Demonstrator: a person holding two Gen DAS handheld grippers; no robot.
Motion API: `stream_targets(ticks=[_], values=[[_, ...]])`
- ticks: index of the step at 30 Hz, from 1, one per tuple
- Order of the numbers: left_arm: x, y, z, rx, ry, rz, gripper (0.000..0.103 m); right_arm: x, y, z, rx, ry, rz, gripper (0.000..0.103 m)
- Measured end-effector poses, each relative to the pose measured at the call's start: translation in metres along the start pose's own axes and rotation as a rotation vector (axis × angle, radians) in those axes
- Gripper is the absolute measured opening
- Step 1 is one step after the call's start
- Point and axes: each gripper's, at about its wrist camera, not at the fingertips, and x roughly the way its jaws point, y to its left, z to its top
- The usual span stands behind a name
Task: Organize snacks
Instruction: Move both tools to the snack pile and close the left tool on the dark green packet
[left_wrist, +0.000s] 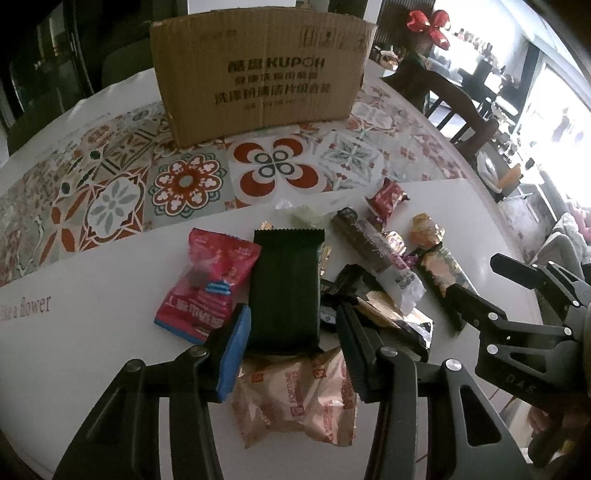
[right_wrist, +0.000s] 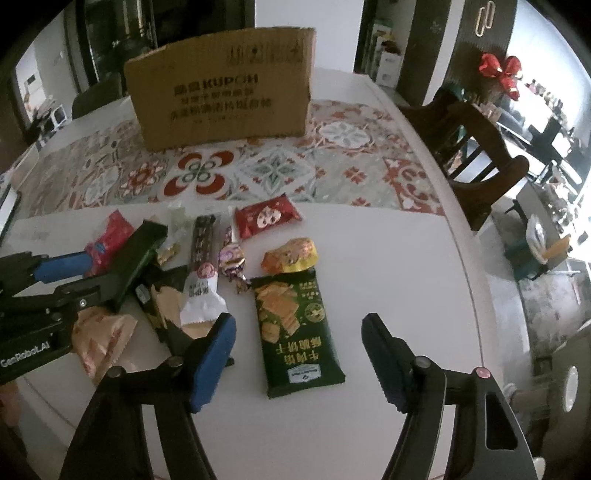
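Your left gripper (left_wrist: 291, 332) straddles the dark green packet (left_wrist: 286, 288), jaws apart; your right gripper (right_wrist: 299, 354) hangs released over the cracker pack (right_wrist: 299, 332).

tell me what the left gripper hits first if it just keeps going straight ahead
Most likely the dark green packet: the left gripper is open with that packet lying right between its fingers, pointing along it. Past that come smaller sweets, then the cardboard box. Height above the packet is unclear.

Your left gripper (right_wrist: 110, 258) hides the dark green packet; box (left_wrist: 260, 70) small print's too blurry to read.
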Motion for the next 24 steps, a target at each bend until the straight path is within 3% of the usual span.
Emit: stream_targets(ticks=[20,24], values=[[0.026,0.014,0.013,-0.027,0.055,-0.032,0.045,0.021,0.002,0.007,0.012,0.048,0.018,0.071],[0.028,0.015,0.012,-0.024,0.06,-0.027,0.045,0.025,0.003,0.006,0.011,0.067,0.023,0.065]])
